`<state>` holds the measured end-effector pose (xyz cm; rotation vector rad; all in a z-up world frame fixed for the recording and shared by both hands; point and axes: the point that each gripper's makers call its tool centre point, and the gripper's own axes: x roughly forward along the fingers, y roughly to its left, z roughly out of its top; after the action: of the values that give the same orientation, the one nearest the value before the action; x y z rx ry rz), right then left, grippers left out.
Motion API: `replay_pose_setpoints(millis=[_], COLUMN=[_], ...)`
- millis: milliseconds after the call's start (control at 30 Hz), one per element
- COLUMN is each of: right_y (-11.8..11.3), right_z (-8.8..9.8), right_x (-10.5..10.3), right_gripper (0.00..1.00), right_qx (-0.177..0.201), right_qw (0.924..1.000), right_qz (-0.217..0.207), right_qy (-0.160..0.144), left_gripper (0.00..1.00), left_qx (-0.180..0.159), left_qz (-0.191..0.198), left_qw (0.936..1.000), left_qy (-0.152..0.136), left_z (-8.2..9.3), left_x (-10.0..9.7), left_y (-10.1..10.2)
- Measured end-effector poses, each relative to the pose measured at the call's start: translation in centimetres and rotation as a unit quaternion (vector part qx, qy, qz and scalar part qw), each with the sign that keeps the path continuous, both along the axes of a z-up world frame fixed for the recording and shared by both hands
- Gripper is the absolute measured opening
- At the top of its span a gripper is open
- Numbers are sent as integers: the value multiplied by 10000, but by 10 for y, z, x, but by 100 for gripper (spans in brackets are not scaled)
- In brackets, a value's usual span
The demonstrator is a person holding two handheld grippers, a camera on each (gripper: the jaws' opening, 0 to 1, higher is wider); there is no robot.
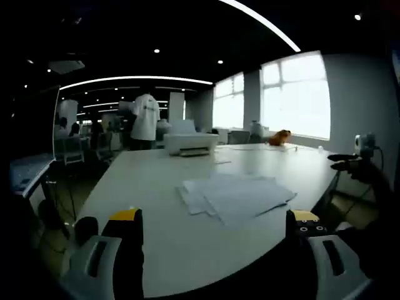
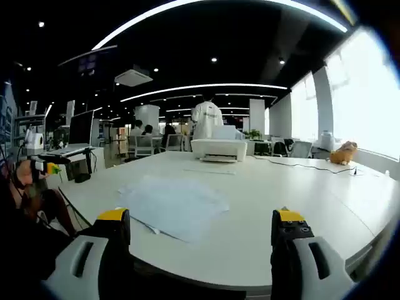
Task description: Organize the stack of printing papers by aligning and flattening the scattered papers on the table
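Several white printing papers point(image 1: 234, 197) lie loosely fanned and askew on the white table point(image 1: 156, 181). In the right gripper view the same sheets point(image 2: 175, 203) spread near the table's near edge. My left gripper point(image 1: 215, 215) hangs open at the table edge, short of the papers, with nothing between its yellow-tipped jaws. My right gripper point(image 2: 201, 216) is open too, wide apart, just before the sheets. The right gripper point(image 1: 356, 159) also shows far off at the right of the left gripper view, and the left gripper point(image 2: 39, 166) at the left of the right gripper view.
A white printer point(image 1: 190, 142) point(image 2: 219, 149) stands at the table's far end with a single sheet before it. An orange toy point(image 1: 280, 137) point(image 2: 345, 152) sits by the windows. A cable point(image 2: 300, 164) runs across the table. A person in a white shirt point(image 2: 206, 119) stands beyond.
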<state>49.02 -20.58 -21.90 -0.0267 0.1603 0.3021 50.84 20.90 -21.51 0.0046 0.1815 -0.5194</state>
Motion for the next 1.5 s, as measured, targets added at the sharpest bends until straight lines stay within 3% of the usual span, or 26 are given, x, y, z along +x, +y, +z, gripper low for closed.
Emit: replay_pose_setpoints(millis=[1500], right_y=[1], right_z=[-2], right_x=[3], right_gripper=[89], right_qx=[-65], right_qw=[10000], right_qz=[-4], right_qy=[29], left_gripper=[97], left_qx=[-5], left_qz=[-54], left_qw=[10000], left_qy=[-41], left_z=[3], left_x=[-3], left_y=[-2])
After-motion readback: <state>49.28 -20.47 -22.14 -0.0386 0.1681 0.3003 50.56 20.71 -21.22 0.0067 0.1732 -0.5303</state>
